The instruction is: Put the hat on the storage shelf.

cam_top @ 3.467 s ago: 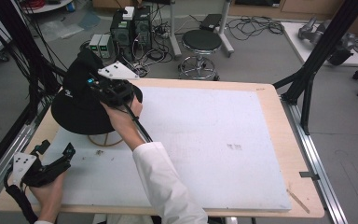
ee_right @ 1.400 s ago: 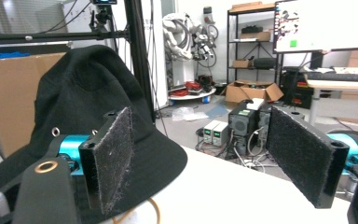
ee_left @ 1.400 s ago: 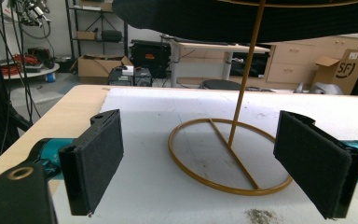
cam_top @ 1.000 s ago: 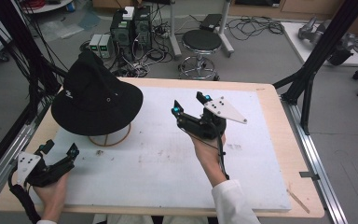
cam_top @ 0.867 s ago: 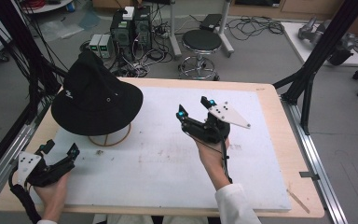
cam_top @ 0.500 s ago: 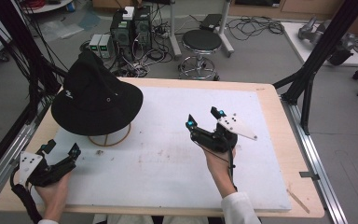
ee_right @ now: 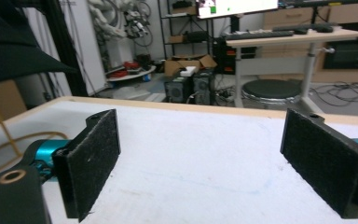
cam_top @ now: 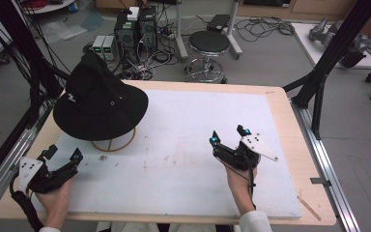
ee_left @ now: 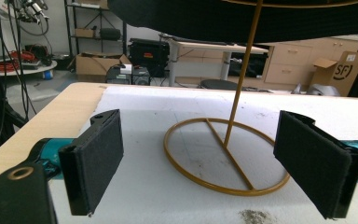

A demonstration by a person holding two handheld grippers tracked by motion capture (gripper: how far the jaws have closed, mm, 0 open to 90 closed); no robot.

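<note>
Since the earlier frames my right gripper (cam_top: 228, 136) has left the black hat (cam_top: 99, 99) and come back across the desk (cam_top: 280, 96), lower and nearer to me, over the right half of the white mat (cam_top: 183, 159). Its jaws have just been opening and stand wide, nothing between them. Left gripper (cam_top: 64, 152) stays at the near left corner, jaws released and empty, facing the gold wire stand (ee_left: 226, 154). Hat sits on that stand at far left.
</note>
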